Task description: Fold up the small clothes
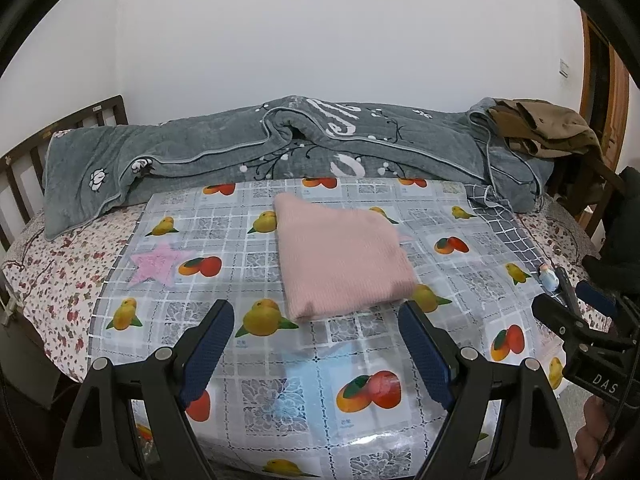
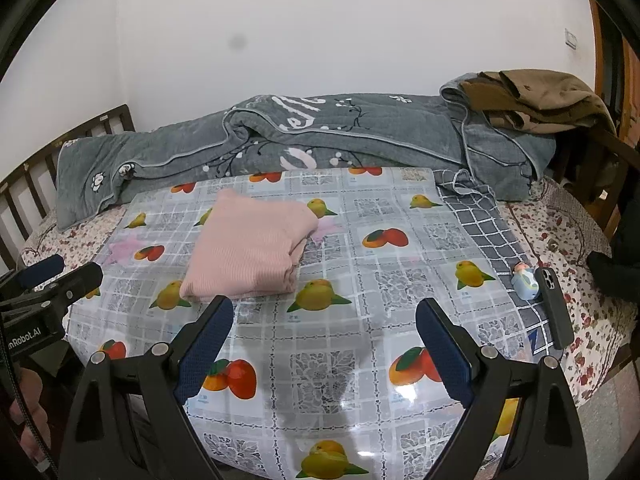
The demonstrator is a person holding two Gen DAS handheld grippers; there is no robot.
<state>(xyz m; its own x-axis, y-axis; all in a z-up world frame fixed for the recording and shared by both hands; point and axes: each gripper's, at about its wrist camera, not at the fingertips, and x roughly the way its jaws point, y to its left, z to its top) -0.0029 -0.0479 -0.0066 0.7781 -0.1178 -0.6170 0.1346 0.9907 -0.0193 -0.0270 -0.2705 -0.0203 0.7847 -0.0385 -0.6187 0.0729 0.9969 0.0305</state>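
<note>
Well, the pink ribbed knit garment lay folded into a neat rectangle on the glossy plastic sheet printed with oranges and mangoes, which covered the middle of the bed. Everything else took its place from that pink bundle. Behind it, along the wall, a grey quilted blanket with white lettering was heaped up; off to its right a dark checked cloth ran down the sheet's edge, with a small pale-blue figurine and a black phone beside it.

The left tongs hung just short of the garment's near edge, spread wide, with nothing between the blue pads. The right tongs stood wide as well and empty, the garment lying ahead and to their left, clear of both pads. Neither touched the cloth.

By the look of it, the folding of this piece was done, or nearly so: the edges were stacked, with layered folds showing at the bundle's right side. The step in hand seemed a pause between pieces. If another fold was wanted, the next move would call for both tongs to come forward, pinch the near corners through all layers, and carry them over without dragging the bundle across the slick sheet. Otherwise, it would call for setting the piece aside.
</note>
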